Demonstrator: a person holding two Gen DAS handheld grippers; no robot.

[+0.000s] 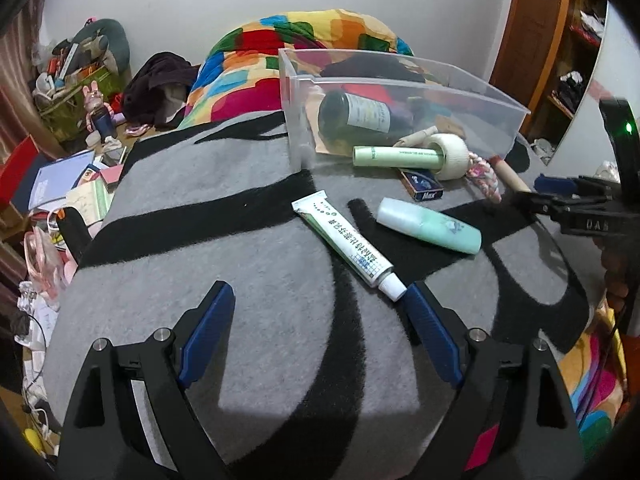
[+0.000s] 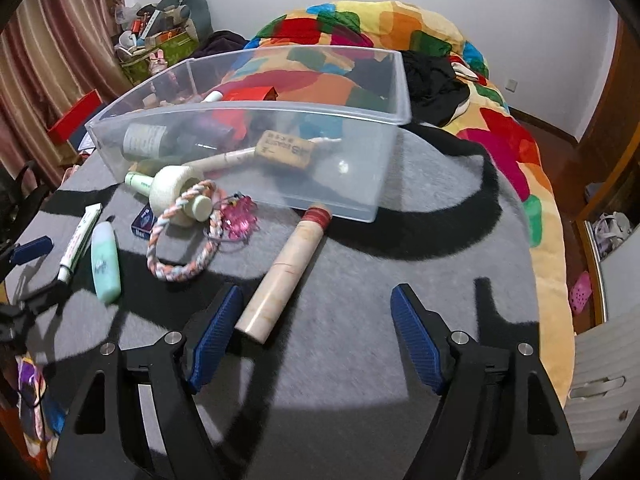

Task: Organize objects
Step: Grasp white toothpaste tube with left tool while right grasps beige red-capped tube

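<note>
Loose toiletries lie on a grey and black blanket point(image 1: 240, 184) before a clear plastic bin point(image 1: 400, 92). My left gripper point(image 1: 319, 288) hovers open and empty, its right fingertip beside the cap of a white ointment tube point(image 1: 344, 244). Past the tube lies a mint bottle point(image 1: 430, 224). My right gripper point(image 2: 318, 292) is open too. The near end of a beige cylinder point(image 2: 282, 276) with a red band lies just inside its left finger, unpressed. A braided rope ring point(image 2: 180, 240), a pink trinket point(image 2: 240, 220) and a white roll point(image 2: 172, 190) lie near the bin's point(image 2: 248, 110) front wall.
The bin holds a dark bottle point(image 1: 356, 114), a cork tag point(image 2: 286, 152) and other items. A light green tube point(image 1: 396, 157) and a small blue box point(image 1: 422, 184) lie beside it. A patchwork quilt point(image 2: 400, 20) lies behind. Cluttered floor lies off the bed's left edge point(image 1: 60, 200).
</note>
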